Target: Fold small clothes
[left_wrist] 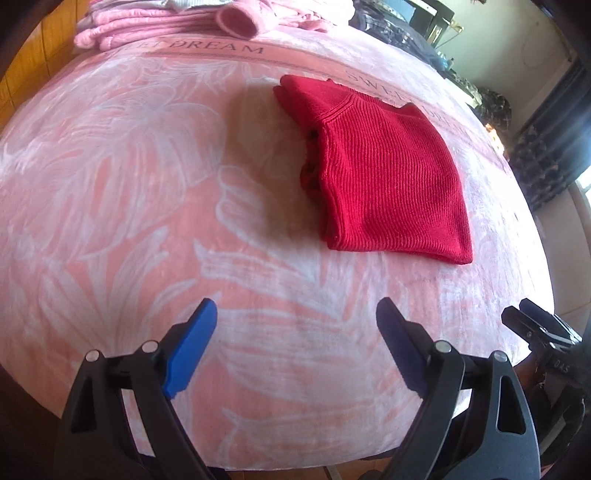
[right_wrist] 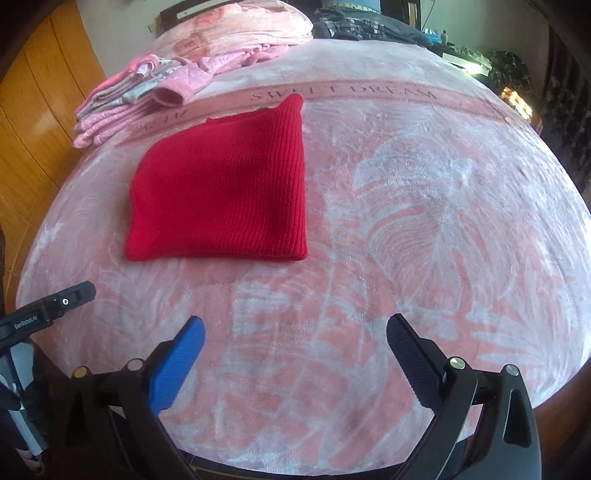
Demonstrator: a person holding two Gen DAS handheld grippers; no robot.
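Both grippers sit nearest the cameras, at the near edge of the blanket. Left gripper (left_wrist: 297,306) has its jaws spread wide, nothing between them, blue pad on one finger, dark pad on the other. Right gripper (right_wrist: 295,323) same: jaws wide apart, holding nothing, hanging over bare blanket. In the right wrist view the left gripper's black body shows at the left edge; in the left wrist view the right gripper's tip shows at the right edge.

Red sweater (right_wrist: 221,184) lies folded into a rough square, flat on the pink blanket (right_wrist: 406,221), well apart from both grippers, toward the far side from them. Ribbed knit, folded edge toward the grippers, layered open edges visible on its left side in the left wrist view (left_wrist: 384,177). Its far corner touches the "SWEET DREAM" band printed on the blanket.

Pile of pink clothes (right_wrist: 140,99) sits beyond the sweater to its far left, at the blanket's edge, with a rolled cuff facing out. Dark plaid clothes (right_wrist: 369,26) lie far beyond the sweater. Wooden cabinet (right_wrist: 33,122) stands left of the pink pile.
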